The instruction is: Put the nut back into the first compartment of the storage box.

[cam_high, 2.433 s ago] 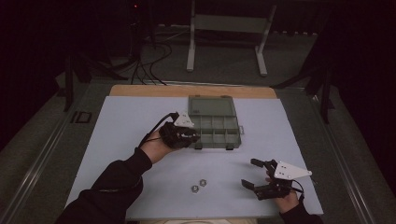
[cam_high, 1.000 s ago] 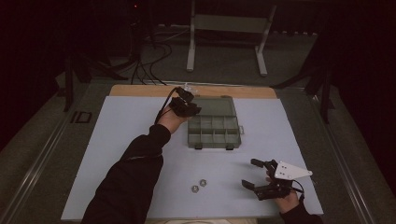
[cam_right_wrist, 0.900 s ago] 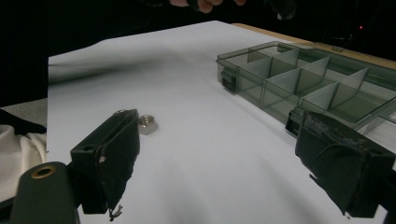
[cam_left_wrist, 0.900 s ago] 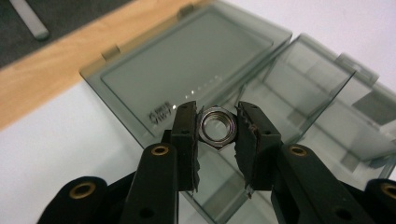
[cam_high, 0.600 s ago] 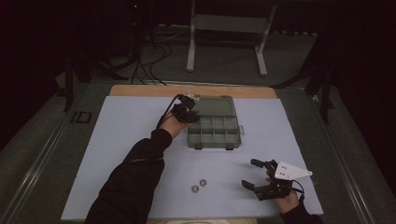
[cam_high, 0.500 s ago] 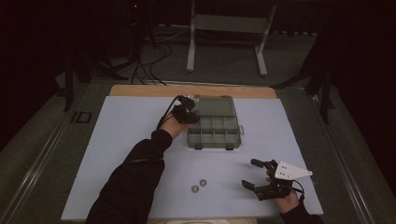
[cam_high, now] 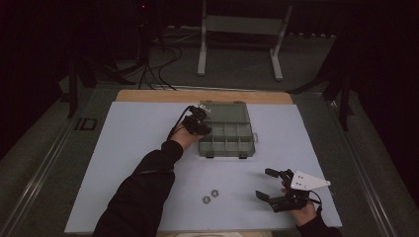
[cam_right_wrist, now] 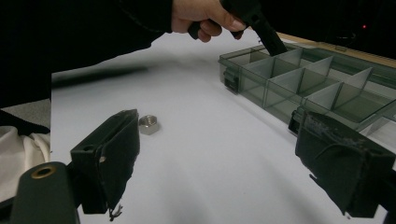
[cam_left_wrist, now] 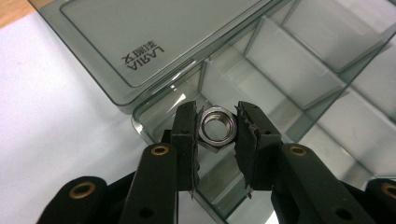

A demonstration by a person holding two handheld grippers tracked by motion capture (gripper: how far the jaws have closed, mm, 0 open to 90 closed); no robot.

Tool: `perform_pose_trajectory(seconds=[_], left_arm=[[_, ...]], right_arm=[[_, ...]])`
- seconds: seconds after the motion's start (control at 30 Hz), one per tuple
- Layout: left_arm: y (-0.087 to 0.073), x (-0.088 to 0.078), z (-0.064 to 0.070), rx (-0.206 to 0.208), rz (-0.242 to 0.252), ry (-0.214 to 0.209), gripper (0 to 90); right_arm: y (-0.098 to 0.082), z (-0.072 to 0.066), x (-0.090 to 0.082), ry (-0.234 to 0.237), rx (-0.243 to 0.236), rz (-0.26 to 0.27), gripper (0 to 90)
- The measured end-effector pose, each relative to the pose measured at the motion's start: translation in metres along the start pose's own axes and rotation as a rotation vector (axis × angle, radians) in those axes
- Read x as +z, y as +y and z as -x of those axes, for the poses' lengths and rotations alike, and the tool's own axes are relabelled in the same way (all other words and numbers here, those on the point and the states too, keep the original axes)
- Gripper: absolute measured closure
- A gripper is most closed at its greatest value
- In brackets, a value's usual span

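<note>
A grey-green compartment box [cam_high: 232,143] lies open at the table's middle, its lid [cam_left_wrist: 154,37] folded back flat. My left gripper [cam_high: 200,120] hovers over the box's far left corner. It is shut on a steel hex nut [cam_left_wrist: 215,127], which hangs just above a corner compartment [cam_left_wrist: 219,163]. Two more nuts [cam_high: 206,199] [cam_high: 215,193] lie on the white mat in front of the box. My right gripper [cam_high: 263,182] rests at the front right, open, nothing between its fingers [cam_right_wrist: 109,158]. One of those nuts [cam_right_wrist: 149,124] lies just beyond its left finger.
The box's other compartments [cam_right_wrist: 299,79] look empty. A white mat [cam_high: 133,148] covers the table, with a wooden strip [cam_high: 158,95] along the far edge. A metal stand [cam_high: 242,29] and cables [cam_high: 153,74] sit on the dark floor beyond.
My left hand carried the nut from the box's left side to its far left corner, then sank toward the compartment. The right gripper stayed still.
</note>
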State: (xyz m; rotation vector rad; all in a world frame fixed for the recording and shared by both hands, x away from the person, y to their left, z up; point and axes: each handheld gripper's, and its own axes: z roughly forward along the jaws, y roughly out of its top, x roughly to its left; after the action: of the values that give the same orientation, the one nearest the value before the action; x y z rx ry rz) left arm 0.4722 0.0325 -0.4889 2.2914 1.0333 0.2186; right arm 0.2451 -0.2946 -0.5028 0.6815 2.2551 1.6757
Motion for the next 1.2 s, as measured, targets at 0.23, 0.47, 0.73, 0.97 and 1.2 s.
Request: perform_pose_trajectory(seconds=[0.23, 0.47, 0.73, 0.97, 1.2], left_arm=[[0.001, -0.002, 0.002, 0.015, 0.016, -0.007, 68.0], [0.005, -0.018, 0.004, -0.001, 0.051, 0.014, 48.4], [0.003, -0.039, 0.011, 0.005, 0.082, -0.047, 25.7], [-0.005, -0.056, 0.022, 0.031, 0.132, -0.079, 18.1], [-0.013, -0.068, 0.031, 0.057, 0.141, -0.107, 14.7]], right_arm=[[0.000, 0.000, 0.000, 0.003, 0.002, 0.000, 13.8], [0.000, 0.000, 0.000, 0.001, 0.002, 0.000, 13.8], [0.000, 0.000, 0.000, -0.002, 0.004, -0.002, 13.8], [0.000, 0.000, 0.000, -0.003, 0.006, -0.002, 13.8], [0.000, 0.000, 0.000, -0.003, 0.005, -0.001, 13.8]])
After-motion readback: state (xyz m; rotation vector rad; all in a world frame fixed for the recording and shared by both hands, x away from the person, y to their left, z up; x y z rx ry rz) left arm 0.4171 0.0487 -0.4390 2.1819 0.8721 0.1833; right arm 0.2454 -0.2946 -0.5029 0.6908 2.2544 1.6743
